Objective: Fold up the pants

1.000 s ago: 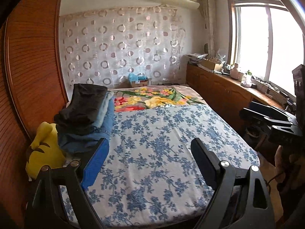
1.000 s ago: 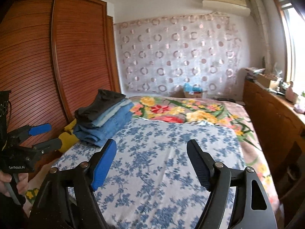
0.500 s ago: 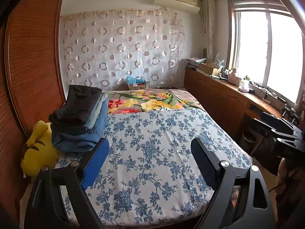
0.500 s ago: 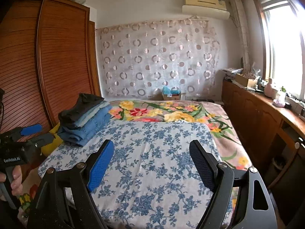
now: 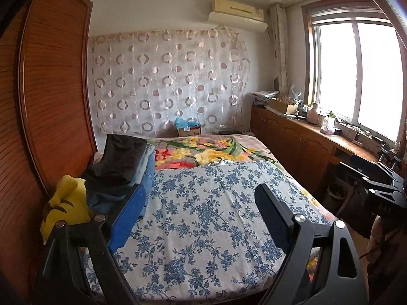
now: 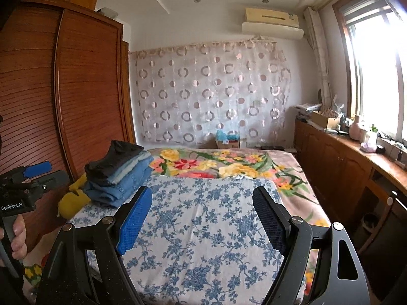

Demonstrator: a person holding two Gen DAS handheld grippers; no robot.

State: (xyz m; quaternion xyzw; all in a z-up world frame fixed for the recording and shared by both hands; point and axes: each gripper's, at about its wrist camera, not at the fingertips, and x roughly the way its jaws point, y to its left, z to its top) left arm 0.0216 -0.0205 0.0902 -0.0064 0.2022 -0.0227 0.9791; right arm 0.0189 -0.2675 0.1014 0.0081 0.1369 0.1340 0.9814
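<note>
Left of centre in both views, my left gripper [image 5: 199, 202] and right gripper [image 6: 202, 207] hang spread and empty over the blue-flowered bedsheet [image 6: 203, 228], so grabbing the folded stack of dark and denim pants [image 6: 118, 175] risks toppling it.

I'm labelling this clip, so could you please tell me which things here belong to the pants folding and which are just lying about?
Job:
stack of folded pants
blue floral sheet
left tool
right tool

Lying about:
yellow plush toy
cardboard box
pink jug
</note>
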